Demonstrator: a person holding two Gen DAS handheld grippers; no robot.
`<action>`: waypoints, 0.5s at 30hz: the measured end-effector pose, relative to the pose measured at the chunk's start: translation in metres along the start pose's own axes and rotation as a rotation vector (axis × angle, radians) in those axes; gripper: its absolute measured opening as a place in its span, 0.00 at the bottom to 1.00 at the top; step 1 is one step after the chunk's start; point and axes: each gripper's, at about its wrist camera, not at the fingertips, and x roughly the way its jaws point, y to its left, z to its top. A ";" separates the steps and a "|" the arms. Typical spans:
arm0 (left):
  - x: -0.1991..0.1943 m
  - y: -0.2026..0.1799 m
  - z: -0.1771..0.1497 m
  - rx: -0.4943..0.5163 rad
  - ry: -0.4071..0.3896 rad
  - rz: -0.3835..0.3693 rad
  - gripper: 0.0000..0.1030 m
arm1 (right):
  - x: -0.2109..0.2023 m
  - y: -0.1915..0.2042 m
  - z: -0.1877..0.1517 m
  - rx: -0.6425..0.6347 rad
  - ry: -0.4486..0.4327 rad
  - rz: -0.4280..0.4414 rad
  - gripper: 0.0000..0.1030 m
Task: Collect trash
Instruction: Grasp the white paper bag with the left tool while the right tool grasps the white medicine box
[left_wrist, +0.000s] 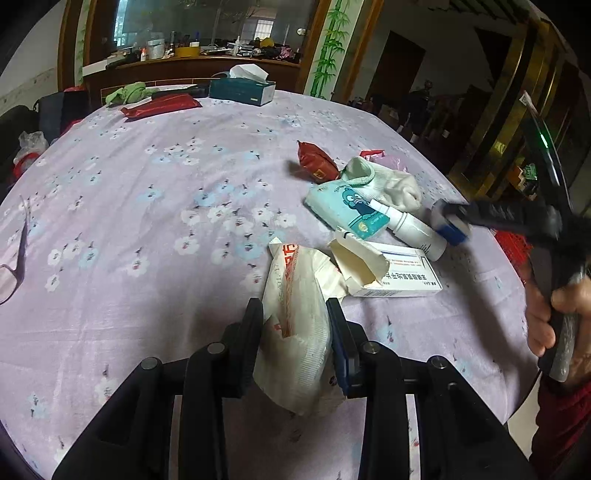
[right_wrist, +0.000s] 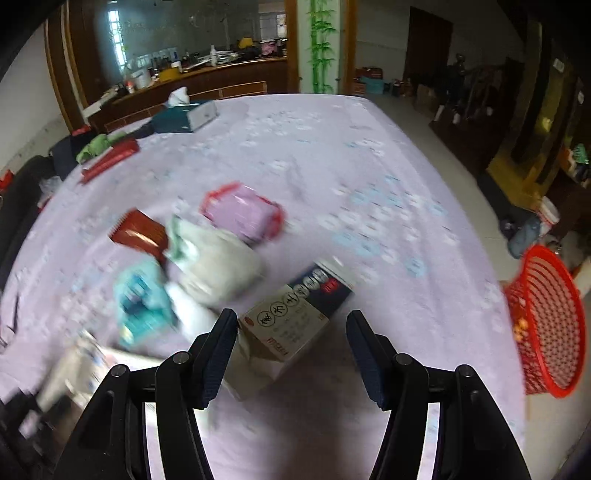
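1. Left gripper (left_wrist: 295, 317) pinching white wrapper (left_wrist: 295, 332), lifted just over the lilac cloth (left_wrist: 147, 221).
2. Right gripper (right_wrist: 291, 332) spread wide, empty; small box (right_wrist: 295, 317) lying between the fingers, not gripped. View blurred.
3. Just past the wrapper: torn-open white carton (left_wrist: 391, 273), white bottle (left_wrist: 413, 229), teal pack (left_wrist: 347, 210), sock (left_wrist: 388, 181), brown sachet (left_wrist: 316, 162), all crowded close together.
4. Right-hand tool and hand (left_wrist: 554, 314) crossing at the right edge, over the bottle end.
5. Pink pouch (right_wrist: 243, 214) beyond the sock.
6. Red basket (right_wrist: 546, 325) off the table's right edge, on the floor side.
7. Far end: tissue box (left_wrist: 242, 90), red packet (left_wrist: 162, 105), green cloth (left_wrist: 127, 92).
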 end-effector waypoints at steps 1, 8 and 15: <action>0.000 0.001 -0.001 0.005 0.003 -0.001 0.32 | -0.004 -0.011 -0.006 0.021 0.002 0.008 0.63; 0.008 0.000 -0.001 0.012 0.006 0.017 0.36 | -0.020 -0.054 -0.028 0.140 0.003 0.069 0.63; 0.015 0.000 0.002 0.007 -0.001 0.028 0.37 | -0.002 -0.059 -0.031 0.246 0.044 0.197 0.63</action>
